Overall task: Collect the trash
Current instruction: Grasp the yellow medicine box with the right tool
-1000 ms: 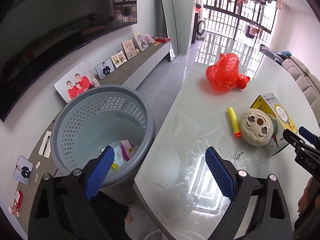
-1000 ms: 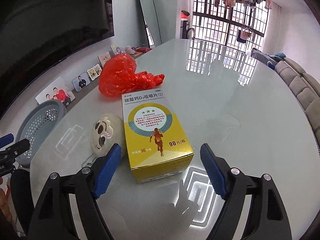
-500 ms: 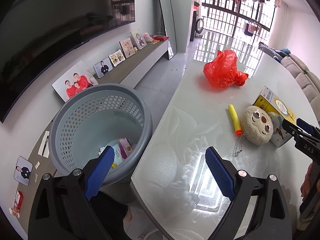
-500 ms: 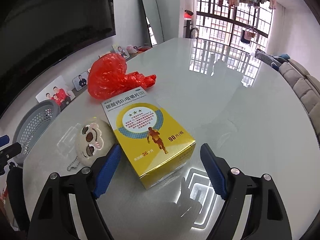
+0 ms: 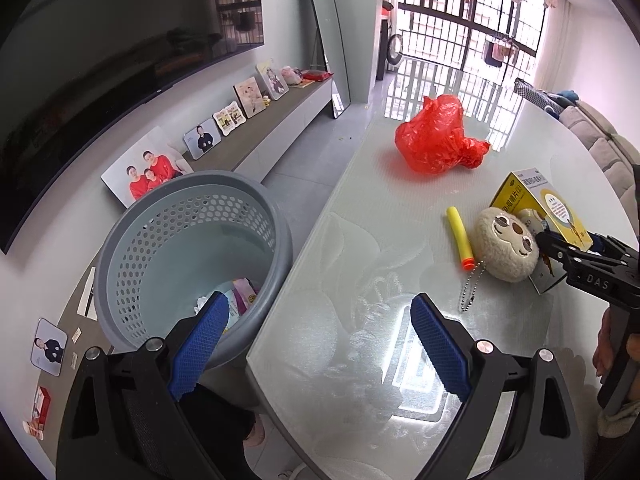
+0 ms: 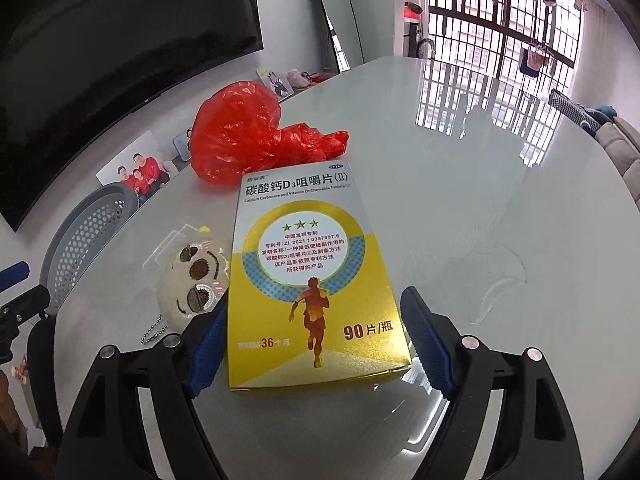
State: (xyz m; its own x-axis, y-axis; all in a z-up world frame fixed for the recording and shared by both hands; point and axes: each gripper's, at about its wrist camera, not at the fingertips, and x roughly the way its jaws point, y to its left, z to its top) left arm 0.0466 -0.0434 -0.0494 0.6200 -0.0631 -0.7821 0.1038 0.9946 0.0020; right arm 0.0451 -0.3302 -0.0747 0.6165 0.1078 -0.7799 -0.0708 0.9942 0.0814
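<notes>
A yellow and white tablet box [image 6: 312, 280] lies flat on the glass table [image 6: 500, 208]. My right gripper [image 6: 316, 320] is open and straddles the box's near end, a blue pad on each side, with no clear pressing. Left of the box lies a round plush keychain [image 6: 196, 280], and behind it a crumpled red plastic bag [image 6: 248, 136]. My left gripper [image 5: 318, 320] is open and empty over the table's edge beside the grey perforated basket [image 5: 286, 248], which holds some wrappers. A yellow foam dart [image 5: 460, 236] lies near the plush [image 5: 506, 244].
The basket stands off the table's left edge, low beside it. A low cabinet [image 5: 256, 140] with photo frames runs along the wall under a dark TV. A sofa [image 5: 608, 148] is at the far right. A hand [image 5: 608, 344] holds the right gripper.
The right gripper has moved forward and down over the box, whose near end now sits between its jaws. The left gripper has stayed put.
</notes>
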